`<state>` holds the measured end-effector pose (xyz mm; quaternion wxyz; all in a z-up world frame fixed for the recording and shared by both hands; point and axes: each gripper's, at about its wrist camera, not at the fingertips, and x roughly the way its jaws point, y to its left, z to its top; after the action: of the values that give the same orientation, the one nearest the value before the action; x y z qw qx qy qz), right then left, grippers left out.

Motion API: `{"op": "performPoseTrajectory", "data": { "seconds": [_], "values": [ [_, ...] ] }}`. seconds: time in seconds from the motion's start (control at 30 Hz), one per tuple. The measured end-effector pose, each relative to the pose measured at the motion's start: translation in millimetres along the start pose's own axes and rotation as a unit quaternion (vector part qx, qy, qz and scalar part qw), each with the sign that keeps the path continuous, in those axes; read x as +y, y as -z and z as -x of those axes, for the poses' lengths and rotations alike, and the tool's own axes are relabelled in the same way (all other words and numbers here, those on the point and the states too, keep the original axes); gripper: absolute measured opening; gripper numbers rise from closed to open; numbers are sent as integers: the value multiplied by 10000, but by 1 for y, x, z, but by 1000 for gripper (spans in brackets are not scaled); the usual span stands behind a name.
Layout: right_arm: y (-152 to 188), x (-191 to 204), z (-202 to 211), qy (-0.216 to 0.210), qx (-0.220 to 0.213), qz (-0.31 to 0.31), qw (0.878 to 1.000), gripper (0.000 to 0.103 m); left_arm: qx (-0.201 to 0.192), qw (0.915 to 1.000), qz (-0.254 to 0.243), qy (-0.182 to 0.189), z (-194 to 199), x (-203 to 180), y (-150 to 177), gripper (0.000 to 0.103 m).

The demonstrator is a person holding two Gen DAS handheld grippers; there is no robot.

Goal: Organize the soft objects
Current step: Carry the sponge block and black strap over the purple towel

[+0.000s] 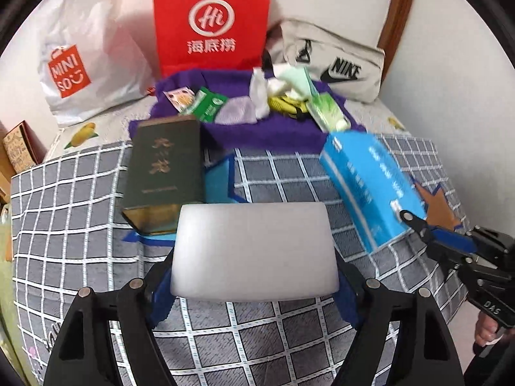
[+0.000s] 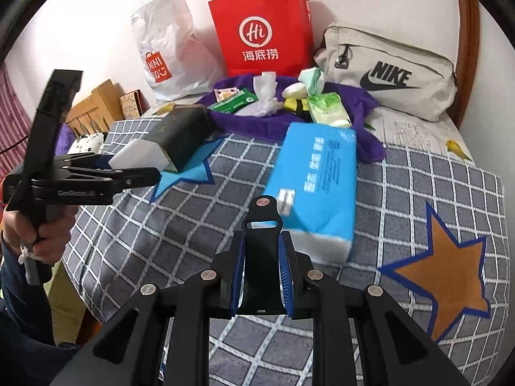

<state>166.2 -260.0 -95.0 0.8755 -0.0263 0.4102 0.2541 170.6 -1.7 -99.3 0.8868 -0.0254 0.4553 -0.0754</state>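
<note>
Left tool (image 1: 254, 286) clamps white foam block (image 1: 254, 251); blue tissue pack (image 1: 370, 186) right.

red haidilao paper bag (image 2: 262, 33) upright against the white wall (image 2: 80, 16), white miniso plastic bag (image 2: 164, 51) to its left, beige nike bag (image 2: 391, 72) to its right, dark green box with gold lettering (image 1: 162, 167) on the grey checked bedspread (image 2: 418, 177) with star patches, wooden headboard (image 2: 96, 103) at left
</note>
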Motion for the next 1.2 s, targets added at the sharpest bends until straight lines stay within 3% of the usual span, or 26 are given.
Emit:
{"op": "performPoseTrajectory", "data": {
  "seconds": [0.7, 1.2],
  "values": [
    [-98, -8, -19, 65, -367, -71, 9993, 21, -663, 9976, 22, -172, 10, 19, -74, 79],
    [-184, -46, -78, 132, -476, -85, 9987, 21, -673, 9970, 178, -330, -39, 54, -158, 79]
  ]
}}
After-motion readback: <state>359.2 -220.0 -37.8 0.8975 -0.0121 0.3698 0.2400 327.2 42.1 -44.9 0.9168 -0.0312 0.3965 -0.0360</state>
